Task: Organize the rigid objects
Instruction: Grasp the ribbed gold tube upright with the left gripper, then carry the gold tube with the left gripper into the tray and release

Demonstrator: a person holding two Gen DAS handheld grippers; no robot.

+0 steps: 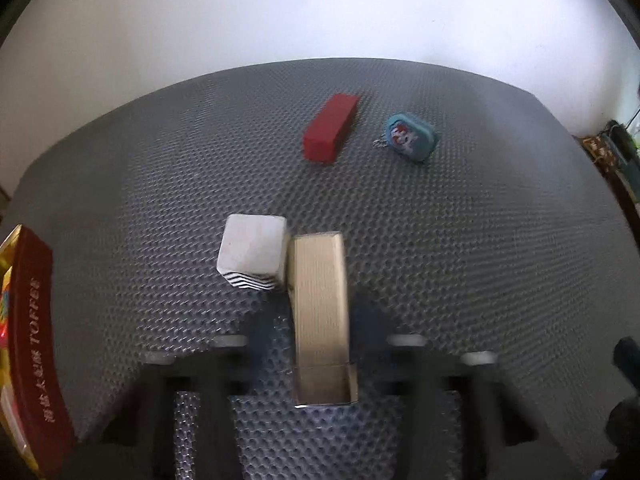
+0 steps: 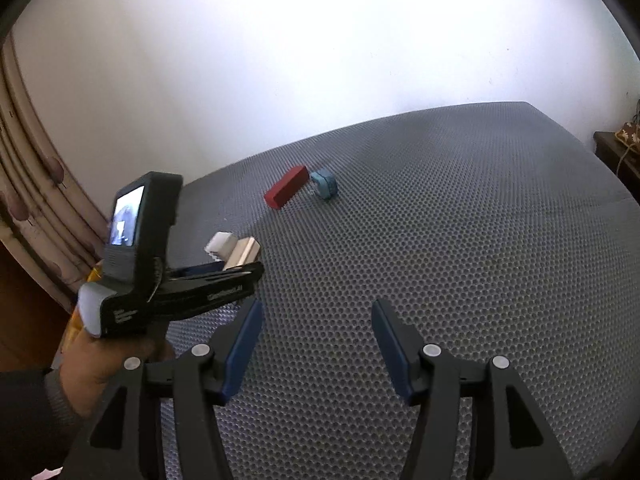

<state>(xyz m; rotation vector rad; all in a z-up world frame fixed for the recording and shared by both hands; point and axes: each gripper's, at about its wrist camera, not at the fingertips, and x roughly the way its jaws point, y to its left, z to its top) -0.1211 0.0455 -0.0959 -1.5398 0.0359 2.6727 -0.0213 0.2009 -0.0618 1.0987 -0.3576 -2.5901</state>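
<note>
1. Your left gripper [image 1: 320, 320] points steeply down at the grey dimpled mat [image 1: 440, 260], and a tan wooden block [image 1: 320, 300] stands lengthwise between its two fingers. The left wrist view is blurred there, but the fingers sit tight against the block's long sides; I record the gripper as clamped on the block.
2. A white cube [image 1: 252, 248] with a black zigzag band along its lower edge sits on the mat against the tan block's left side — touching or just beside it; the blur leaves that unsettled. It crowds the left finger on that flank.
3. Farther up the mat lies a red block [image 1: 330, 128], flat and angled, and just to its right a small blue oval keychain [image 1: 410, 138] with a cartoon face. The two are close but apart in the left wrist view, and both are well apart from the tan block.
4. At the left edge of the mat stands a dark red toffee box [image 1: 32, 340] with gold lettering; its contents are too cut off to identify.
5. Your right gripper [image 2: 316, 344] hovers over bare mat with its blue-padded fingers spread and nothing between them.
6. In the right wrist view your left hand [image 2: 92, 360] grips the left tool's handle, its small screen lit — the hand and tool hide the mat's near-left corner.
</note>
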